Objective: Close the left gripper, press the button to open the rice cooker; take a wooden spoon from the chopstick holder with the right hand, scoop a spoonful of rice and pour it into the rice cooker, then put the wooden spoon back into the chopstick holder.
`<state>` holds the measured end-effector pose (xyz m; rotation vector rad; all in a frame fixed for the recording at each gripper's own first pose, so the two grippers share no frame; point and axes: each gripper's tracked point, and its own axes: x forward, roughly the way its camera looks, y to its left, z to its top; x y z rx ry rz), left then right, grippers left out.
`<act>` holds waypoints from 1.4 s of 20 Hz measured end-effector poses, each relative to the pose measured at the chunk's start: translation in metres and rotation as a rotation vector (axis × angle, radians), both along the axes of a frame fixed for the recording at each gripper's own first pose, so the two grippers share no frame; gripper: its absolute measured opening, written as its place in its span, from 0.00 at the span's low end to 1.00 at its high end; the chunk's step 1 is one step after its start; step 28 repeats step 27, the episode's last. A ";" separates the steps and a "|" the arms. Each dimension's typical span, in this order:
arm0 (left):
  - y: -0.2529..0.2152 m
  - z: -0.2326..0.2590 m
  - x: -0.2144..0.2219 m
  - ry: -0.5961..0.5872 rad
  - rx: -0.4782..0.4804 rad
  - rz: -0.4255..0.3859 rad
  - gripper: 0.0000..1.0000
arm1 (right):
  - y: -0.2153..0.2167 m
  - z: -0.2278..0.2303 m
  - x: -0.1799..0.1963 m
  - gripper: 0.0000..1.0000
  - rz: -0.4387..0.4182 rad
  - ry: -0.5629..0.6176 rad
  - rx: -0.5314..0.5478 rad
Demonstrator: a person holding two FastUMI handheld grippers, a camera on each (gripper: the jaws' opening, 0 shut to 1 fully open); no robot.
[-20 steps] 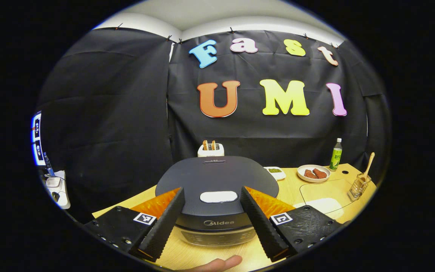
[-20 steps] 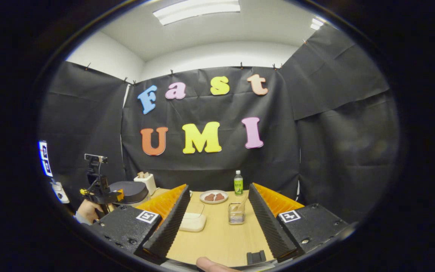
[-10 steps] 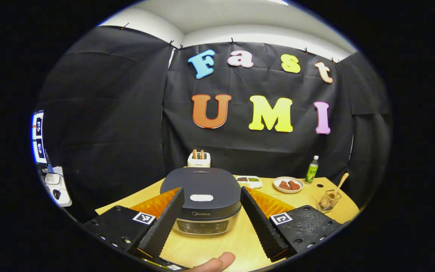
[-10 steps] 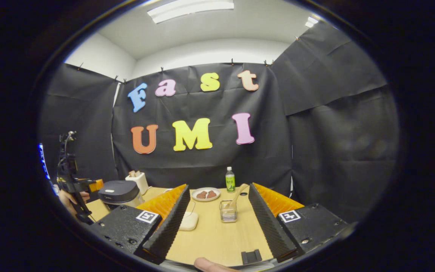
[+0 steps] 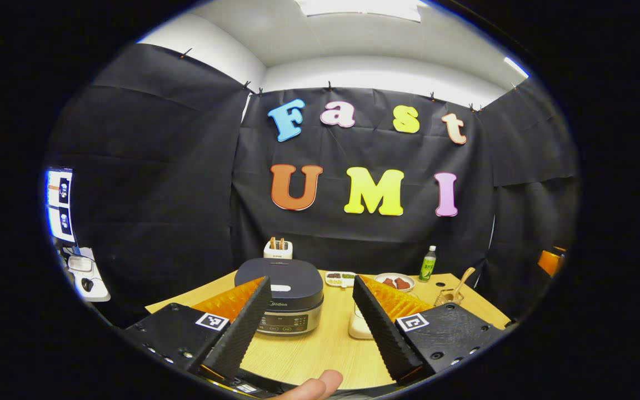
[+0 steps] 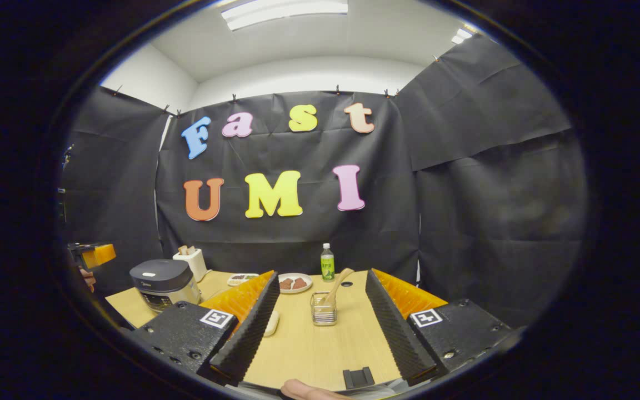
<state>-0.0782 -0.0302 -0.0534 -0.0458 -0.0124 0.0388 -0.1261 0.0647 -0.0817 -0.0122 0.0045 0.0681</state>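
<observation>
Holding both grippers [image 5: 311, 328] [image 6: 317, 336] spread and empty, we see the wooden spoon [image 6: 335, 280] standing in the chopstick holder [image 6: 324, 315]; the lidded rice cooker [image 5: 285, 294] reads "Midea".

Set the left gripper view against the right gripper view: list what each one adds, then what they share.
Left gripper view adds: lit screens at the far left, and the open left gripper framing the closed rice cooker. Right gripper view adds: a black clip on the table's near edge, and the open right gripper framing the chopstick holder with its wooden spoon. Both share: rice cooker, chopstick holder, wooden spoon, green bottle, plate, toaster.
</observation>
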 end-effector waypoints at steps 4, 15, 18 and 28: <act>-0.010 0.020 -0.017 -0.038 0.029 -0.007 0.94 | 0.006 0.008 -0.008 1.00 0.016 -0.016 -0.004; -0.003 0.048 -0.048 -0.103 0.022 0.002 0.94 | -0.009 0.049 -0.021 1.00 -0.005 -0.087 -0.009; -0.007 0.049 -0.053 -0.115 0.004 -0.027 0.94 | -0.006 0.059 -0.021 1.00 0.006 -0.105 -0.026; -0.017 0.044 -0.059 -0.110 0.069 -0.065 0.94 | -0.005 0.047 -0.016 0.99 0.005 -0.094 -0.036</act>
